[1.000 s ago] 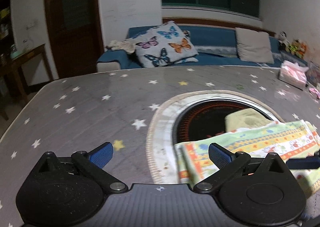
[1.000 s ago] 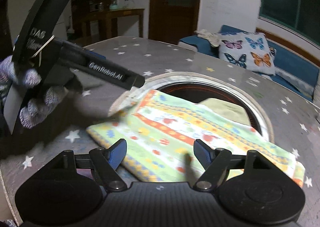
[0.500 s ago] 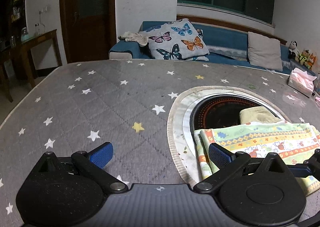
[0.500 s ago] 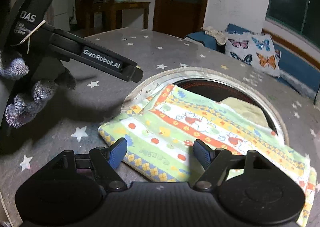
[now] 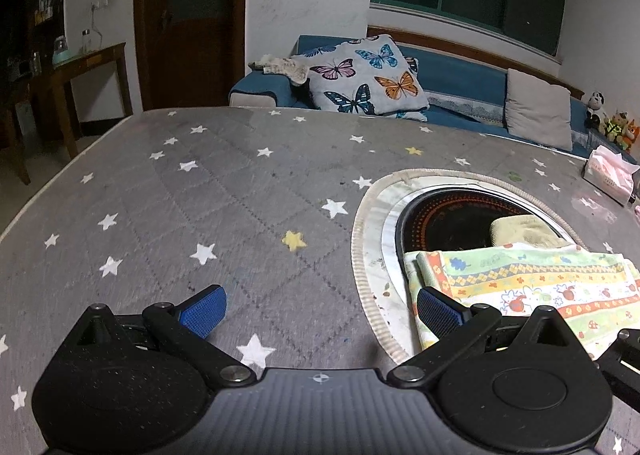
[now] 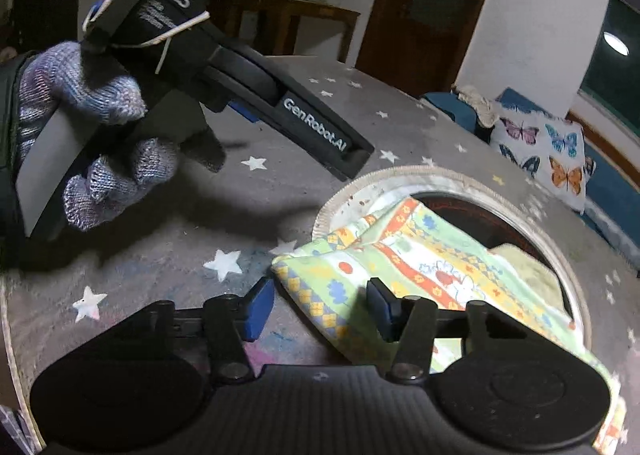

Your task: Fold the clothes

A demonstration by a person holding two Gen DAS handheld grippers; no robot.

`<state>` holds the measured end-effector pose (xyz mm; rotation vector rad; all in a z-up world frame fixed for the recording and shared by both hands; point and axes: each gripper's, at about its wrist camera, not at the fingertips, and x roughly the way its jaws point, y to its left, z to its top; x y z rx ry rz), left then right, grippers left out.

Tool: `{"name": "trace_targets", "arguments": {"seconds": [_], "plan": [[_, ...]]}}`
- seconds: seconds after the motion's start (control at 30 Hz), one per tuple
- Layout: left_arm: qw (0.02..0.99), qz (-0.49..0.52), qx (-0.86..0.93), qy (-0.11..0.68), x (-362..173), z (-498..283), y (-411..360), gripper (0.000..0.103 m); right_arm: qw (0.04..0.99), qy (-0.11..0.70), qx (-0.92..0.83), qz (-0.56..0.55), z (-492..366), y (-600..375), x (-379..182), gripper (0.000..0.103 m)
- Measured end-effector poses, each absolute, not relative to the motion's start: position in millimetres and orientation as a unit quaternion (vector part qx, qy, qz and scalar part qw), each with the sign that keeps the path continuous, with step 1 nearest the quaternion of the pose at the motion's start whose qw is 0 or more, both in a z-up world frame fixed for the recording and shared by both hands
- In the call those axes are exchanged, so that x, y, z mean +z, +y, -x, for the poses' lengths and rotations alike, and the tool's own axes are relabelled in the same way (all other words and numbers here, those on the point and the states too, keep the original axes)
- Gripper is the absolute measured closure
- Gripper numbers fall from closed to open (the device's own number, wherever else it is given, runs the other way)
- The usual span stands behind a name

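Observation:
A folded cloth with green, yellow and orange cartoon stripes (image 5: 528, 287) (image 6: 420, 255) lies across the near side of a round dark hollow (image 5: 452, 215) in the grey star-patterned table (image 5: 208, 191). My left gripper (image 5: 320, 311) is open over bare table, just left of the cloth's end. A gloved hand (image 6: 80, 143) holds that left gripper (image 6: 352, 163) above the table in the right wrist view. My right gripper (image 6: 320, 307) is open but narrowed, low at the cloth's near-left corner. That corner lies between its blue pads (image 6: 260, 305).
A pale yellow cloth (image 5: 520, 231) sits inside the hollow behind the striped one. A pink tissue box (image 5: 608, 175) stands at the table's far right. Beyond the table are a blue sofa with a butterfly pillow (image 5: 360, 75) and a wooden side table (image 5: 88, 67).
The left gripper has drawn back leftward off the cloth. The right gripper has moved toward the cloth's near-left corner, and its jaws have narrowed around it.

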<state>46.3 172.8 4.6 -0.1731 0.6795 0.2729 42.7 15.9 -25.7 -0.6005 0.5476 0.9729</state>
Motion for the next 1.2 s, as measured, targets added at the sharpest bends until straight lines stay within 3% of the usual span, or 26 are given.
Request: {"name": "trace_targets", "arguments": {"seconds": [0.17,0.33,0.6,0.7,0.9,1.07,1.2], "plan": [[0.924,0.118,0.121,0.342,4,-46,176,0.000,0.797,0.247,0.465,0.297,-38,25,-27,0.063],[0.916,0.161,0.101,0.354,3,-47,180,0.000,0.800,0.254,0.463,0.284,-44,27,-30,0.085],[0.883,0.273,0.053,0.378,-4,-57,181,0.002,0.818,0.273,0.465,0.200,-60,6,-9,0.091],[0.873,0.296,0.043,0.385,-6,-63,177,0.008,0.823,0.274,0.465,0.175,-65,-5,-2,0.092],[0.861,0.329,0.016,0.388,-8,-73,166,0.029,0.827,0.272,0.469,0.147,-69,-20,7,0.092],[0.853,0.341,0.000,0.396,-17,-79,159,0.080,0.823,0.273,0.477,0.143,-68,-26,5,0.092],[0.855,0.336,-0.003,0.394,-18,-80,156,0.088,0.823,0.279,0.476,0.134,-71,-35,6,0.089]]}}
